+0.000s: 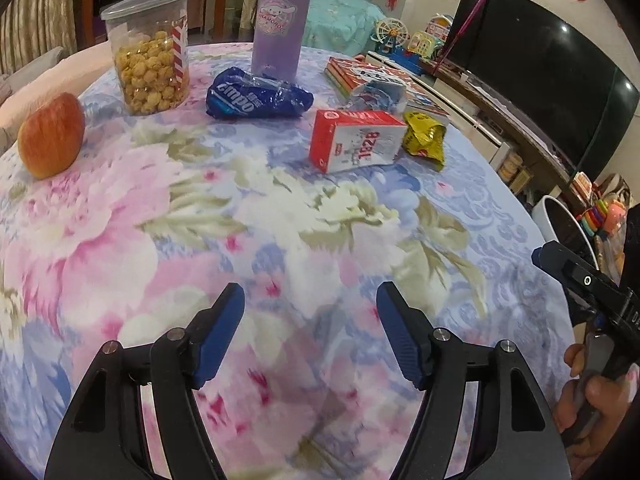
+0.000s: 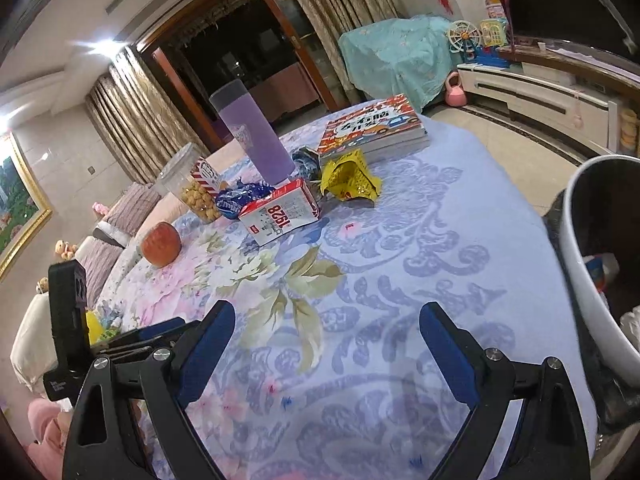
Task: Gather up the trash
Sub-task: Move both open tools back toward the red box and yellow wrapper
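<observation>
Presently your left claw [image 1: 310, 304] and right claw [image 2: 326, 320] both stand spread and empty above the worktop [image 1: 280, 240]; the red carton [image 1: 354, 140] lies beside the yellow wrapper [image 1: 426, 138], well apart from the white bin [image 2: 588, 248].

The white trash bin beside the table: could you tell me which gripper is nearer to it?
Right. The right gripper hovers just beside the white trash bin; the left gripper is farther along the table.

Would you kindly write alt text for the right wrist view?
The open right gripper hovers empty over a floral tablecloth. Beyond lie a red-and-white carton, a yellow wrapper and a blue wrapper; a white trash bin stands at right.
</observation>
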